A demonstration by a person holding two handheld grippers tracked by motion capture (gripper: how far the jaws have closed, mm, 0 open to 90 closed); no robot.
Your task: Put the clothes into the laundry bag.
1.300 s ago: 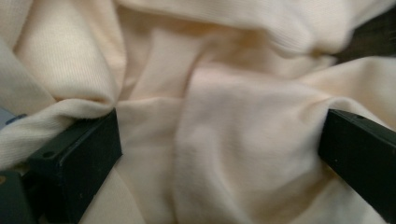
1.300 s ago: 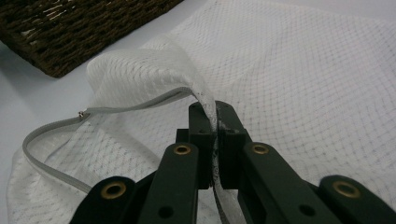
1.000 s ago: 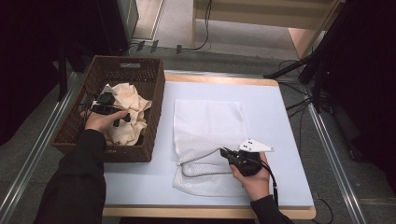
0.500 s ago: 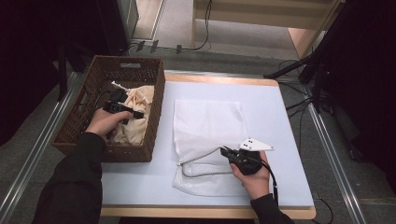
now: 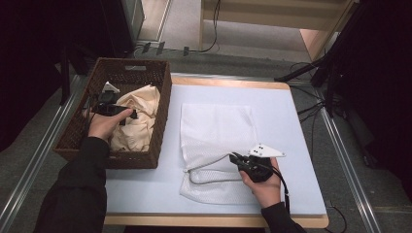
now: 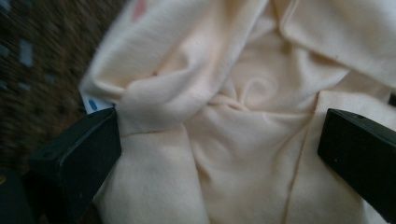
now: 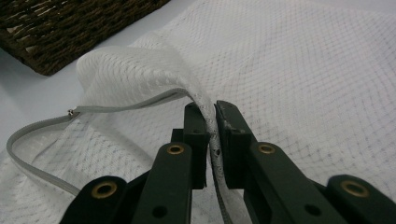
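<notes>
A light blue table top [image 5: 145,194] with a wooden edge is seen from above, and on its left side a dark brown wicker basket [image 5: 160,92] is set. A white mesh laundry bag [image 5: 216,124] is spread flat on the table just right of the basket, with its open, zippered mouth turned toward the person. A cream-coloured garment [image 5: 138,121] is bundled in the right half of the basket, rumpled and folded over itself.

The left gripper [image 5: 127,116] is held over the garment inside the basket. In the left gripper view its jaws are spread wide, one at each side of the cream cloth; they have just been opening, and the pads are not seen to press the fabric, though the left one lies against a fold.

The right gripper [image 5: 234,158] is kept low at the bag's near edge. In the right gripper view [image 7: 214,116] its jaws are pinched nearly together on the mesh rim of the bag, which is lifted into a small arch, so that the mouth is held open. A grey zipper band [image 7: 42,126] is seen curving away from the clamped rim
</notes>
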